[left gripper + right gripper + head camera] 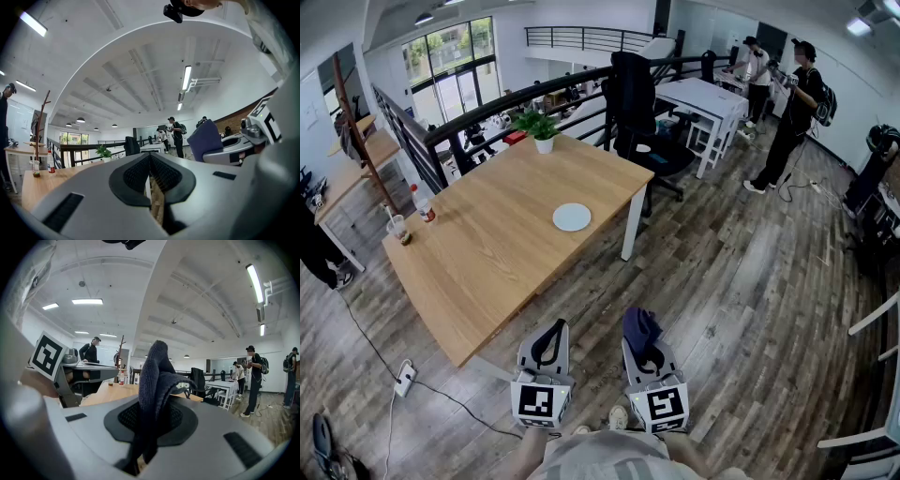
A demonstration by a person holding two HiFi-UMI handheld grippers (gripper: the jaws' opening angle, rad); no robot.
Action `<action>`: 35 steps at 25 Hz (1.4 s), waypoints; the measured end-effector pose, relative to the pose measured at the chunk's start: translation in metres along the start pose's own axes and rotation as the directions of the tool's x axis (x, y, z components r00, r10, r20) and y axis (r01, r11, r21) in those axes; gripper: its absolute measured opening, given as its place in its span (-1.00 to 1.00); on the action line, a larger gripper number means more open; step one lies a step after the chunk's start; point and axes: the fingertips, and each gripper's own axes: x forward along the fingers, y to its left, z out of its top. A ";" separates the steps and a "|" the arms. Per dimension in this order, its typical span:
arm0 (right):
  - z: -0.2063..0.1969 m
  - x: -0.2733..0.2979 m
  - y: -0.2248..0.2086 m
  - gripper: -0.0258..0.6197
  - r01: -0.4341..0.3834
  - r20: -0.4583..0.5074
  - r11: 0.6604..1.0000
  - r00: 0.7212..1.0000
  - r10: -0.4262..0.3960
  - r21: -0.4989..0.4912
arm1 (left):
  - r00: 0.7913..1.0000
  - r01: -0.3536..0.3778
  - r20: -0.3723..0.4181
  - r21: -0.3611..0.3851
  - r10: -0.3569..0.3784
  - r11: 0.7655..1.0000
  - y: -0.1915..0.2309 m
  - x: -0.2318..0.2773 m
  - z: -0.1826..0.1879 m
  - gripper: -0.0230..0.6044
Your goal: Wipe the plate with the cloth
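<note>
Nearest us, we are holding the left hand-held gripper (549,339) with its jaws pressed together and the right hand-held gripper (649,354) pinching the dark cloth (639,328). Both are hovering over open floor (741,281), just off the near edge of the table (478,272). The plate (572,217) is lying by the table's right edge, with bare wood around it.

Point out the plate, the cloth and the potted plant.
plate (572,217), head view, centre of its face.
cloth (152,380), right gripper view, its upright fold.
potted plant (544,145), head view, its white pot.
</note>
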 end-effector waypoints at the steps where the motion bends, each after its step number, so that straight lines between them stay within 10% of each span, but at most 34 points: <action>1: -0.001 0.000 -0.003 -0.74 0.000 0.002 1.000 1.000 0.000 -0.006 | 1.000 -0.003 -0.001 0.000 0.003 1.000 -0.001 0.002 0.000 -0.90; 26: -0.034 -0.023 -0.074 -0.74 0.024 -0.052 0.999 0.998 -0.022 0.031 | 1.000 0.019 -0.014 0.017 -0.019 1.000 -0.059 0.057 -0.002 -0.90; 35: -0.065 -0.048 -0.110 -0.74 0.014 -0.108 0.999 0.994 -0.008 0.052 | 0.995 -0.100 -0.023 -0.004 0.100 0.995 -0.057 0.063 -0.016 -0.90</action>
